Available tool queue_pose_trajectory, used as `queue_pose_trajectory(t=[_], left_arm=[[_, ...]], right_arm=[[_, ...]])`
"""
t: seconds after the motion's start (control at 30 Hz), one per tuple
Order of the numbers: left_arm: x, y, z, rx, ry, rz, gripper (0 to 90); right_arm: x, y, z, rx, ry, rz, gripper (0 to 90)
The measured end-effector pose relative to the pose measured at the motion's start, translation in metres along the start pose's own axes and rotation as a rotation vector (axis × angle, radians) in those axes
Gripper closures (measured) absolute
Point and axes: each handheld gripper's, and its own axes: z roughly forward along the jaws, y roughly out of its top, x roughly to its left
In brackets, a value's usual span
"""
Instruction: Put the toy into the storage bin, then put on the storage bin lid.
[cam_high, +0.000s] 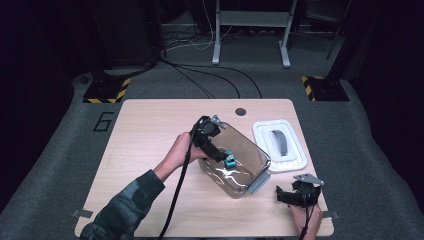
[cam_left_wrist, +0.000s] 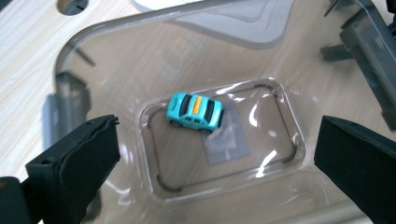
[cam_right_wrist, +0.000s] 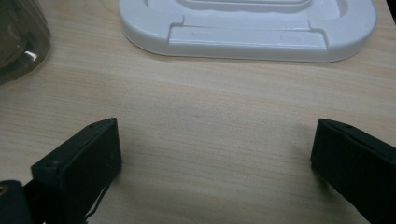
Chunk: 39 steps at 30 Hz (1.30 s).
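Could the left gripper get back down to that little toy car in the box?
Probably yes: the left gripper hangs open right above the box, whose lid lies aside, and nothing covers the car.

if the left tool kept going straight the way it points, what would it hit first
Probably the toy car lying on the floor of the clear container; the left tool stands open above it, though depth is hard to judge.

Left gripper angled downward, fingers wide apart; right gripper open.
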Motion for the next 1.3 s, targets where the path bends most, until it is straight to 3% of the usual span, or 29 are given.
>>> queue_pose_trajectory(t=[0.33,0.67,0.9,1.07,1.1,1.3], left_arm=[[0.008,-0.047,-0.032,-0.056,0.047,-0.020,0.1],[0.022,-0.104,-0.047,-0.070,0.108,-0.087,0.1],[0.032,-0.147,-0.037,-0.072,0.142,-0.164,0.0],[0.043,-0.177,-0.027,-0.100,0.159,-0.218,0.0],[0.046,-0.184,-0.023,-0.113,0.149,-0.225,0.0],[0.058,-0.230,0.011,-0.066,0.204,-0.312,0.0]], right_arm=[[0.000,0.000,0.000,-0.002,0.001,0.003,1.1],[0.000,0.000,0.000,-0.002,0.000,0.005,1.1],[0.001,0.000,0.000,0.002,0.000,0.009,1.1],[0.000,0.000,0.000,0.003,0.000,0.003,1.1],[0.000,0.000,0.000,0.002,0.001,0.004,1.0],[0.000,0.000,0.000,0.005,0.003,-0.002,0.8]])
